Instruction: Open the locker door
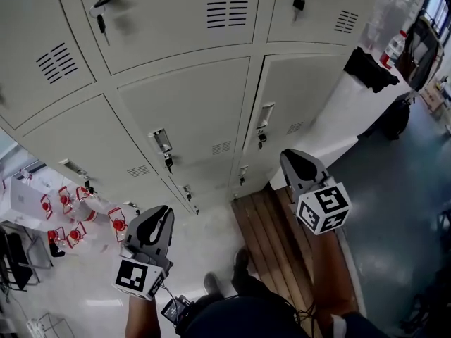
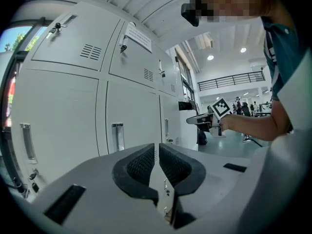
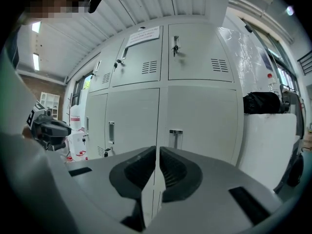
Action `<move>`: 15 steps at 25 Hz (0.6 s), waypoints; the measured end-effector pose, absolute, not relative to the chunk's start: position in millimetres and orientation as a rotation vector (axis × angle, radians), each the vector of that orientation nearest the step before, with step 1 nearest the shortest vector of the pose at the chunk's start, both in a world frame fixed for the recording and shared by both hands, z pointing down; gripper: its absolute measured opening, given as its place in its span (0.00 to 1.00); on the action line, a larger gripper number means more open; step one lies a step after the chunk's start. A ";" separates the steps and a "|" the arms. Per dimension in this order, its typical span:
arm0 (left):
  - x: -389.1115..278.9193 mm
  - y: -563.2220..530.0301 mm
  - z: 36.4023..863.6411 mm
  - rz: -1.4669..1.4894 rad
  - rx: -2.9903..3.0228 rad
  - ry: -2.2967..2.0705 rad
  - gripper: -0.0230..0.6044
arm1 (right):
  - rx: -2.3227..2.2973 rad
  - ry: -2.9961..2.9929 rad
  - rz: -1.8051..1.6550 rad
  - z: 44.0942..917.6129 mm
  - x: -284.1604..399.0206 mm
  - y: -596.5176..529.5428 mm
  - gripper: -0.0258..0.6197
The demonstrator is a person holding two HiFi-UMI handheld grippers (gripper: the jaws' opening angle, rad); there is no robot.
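My right gripper (image 3: pixel 157 150) has its jaws pressed together with nothing between them. It points at the bank of grey lockers (image 1: pixel 190 62) and is clear of them. In the right gripper view, the seam between two lower doors lies straight ahead. The locker door (image 3: pixel 204 116) just right of that seam is closed, with its handle (image 3: pixel 175 132) close to the seam. The neighbouring door (image 3: pixel 131 116) on the left is closed too.

My left gripper (image 2: pixel 158 147) is also closed and empty. In the head view it is lower and further left than the right one, well apart from it. It faces more closed lower doors, one with an upright handle (image 2: pixel 117 136), and touches none of them.

Keys (image 1: pixel 103 11) hang from the locks of the upper doors. A black bag (image 1: pixel 371 69) lies on the white cabinet (image 1: pixel 345 115) at the right end of the row.
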State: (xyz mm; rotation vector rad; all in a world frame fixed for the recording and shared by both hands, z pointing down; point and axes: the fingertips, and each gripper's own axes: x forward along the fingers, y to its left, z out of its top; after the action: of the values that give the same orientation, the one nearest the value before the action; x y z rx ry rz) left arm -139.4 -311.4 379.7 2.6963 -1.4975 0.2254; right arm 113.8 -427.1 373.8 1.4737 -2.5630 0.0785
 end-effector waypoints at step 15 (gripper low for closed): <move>-151.0 -338.8 413.1 0.255 2.576 -1.577 0.11 | 1.385 -2.584 0.069 405.3 95.5 -504.6 0.10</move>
State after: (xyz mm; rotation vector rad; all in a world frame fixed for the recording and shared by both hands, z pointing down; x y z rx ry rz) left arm -151.0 -338.8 413.1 2.5762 -1.5770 0.2547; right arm 95.5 -504.6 405.3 1.3848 -2.5839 0.0686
